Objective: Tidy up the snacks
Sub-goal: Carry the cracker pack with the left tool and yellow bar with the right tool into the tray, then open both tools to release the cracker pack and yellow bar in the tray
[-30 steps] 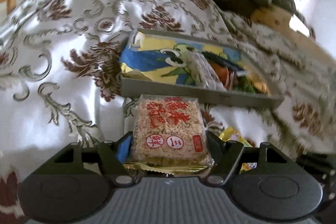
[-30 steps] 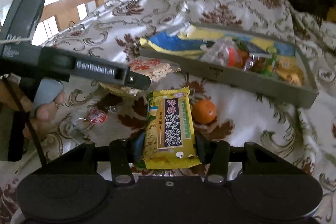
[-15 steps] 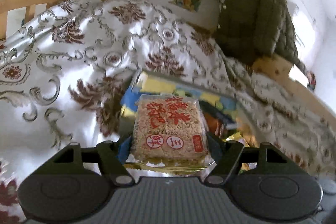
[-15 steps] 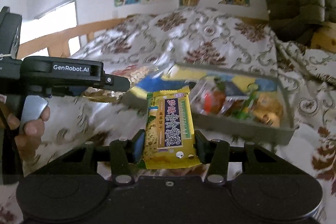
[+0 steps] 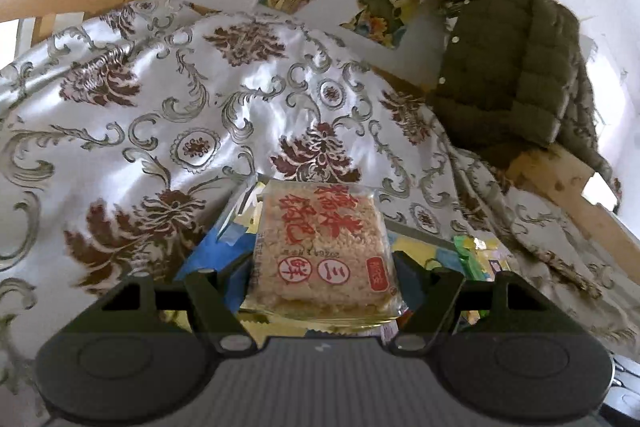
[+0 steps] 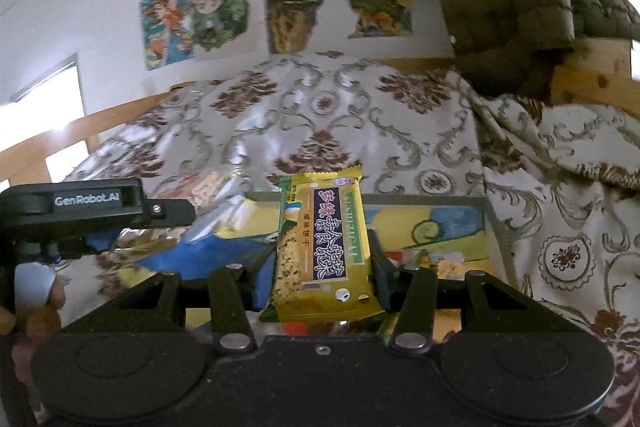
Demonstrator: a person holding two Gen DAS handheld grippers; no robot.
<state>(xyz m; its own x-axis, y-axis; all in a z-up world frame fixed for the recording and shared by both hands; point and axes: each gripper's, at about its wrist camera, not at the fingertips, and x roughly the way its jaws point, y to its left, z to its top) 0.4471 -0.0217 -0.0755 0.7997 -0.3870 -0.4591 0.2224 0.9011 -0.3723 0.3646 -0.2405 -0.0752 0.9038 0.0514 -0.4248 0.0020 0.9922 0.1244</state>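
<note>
My left gripper (image 5: 322, 267) is shut on a square rice-cracker pack (image 5: 320, 247) with red print and holds it over the near left part of the grey snack tray (image 5: 416, 229). My right gripper (image 6: 324, 267) is shut on a yellow biscuit bar (image 6: 324, 247) with a dark label and holds it above the same tray (image 6: 494, 223). The tray holds colourful wrappers, mostly hidden behind both packs. The left gripper (image 6: 100, 211) also shows at the left of the right wrist view.
The tray lies on a white satin bedspread (image 5: 160, 115) with brown floral print. A green padded jacket (image 5: 512, 67) hangs over a wooden frame (image 5: 568, 187) at the right. Posters (image 6: 200, 11) cover the wall behind.
Both grippers rose and moved forward over the tray with their snacks still held. The orange and loose candy seen on the bedspread have dropped out of view.
</note>
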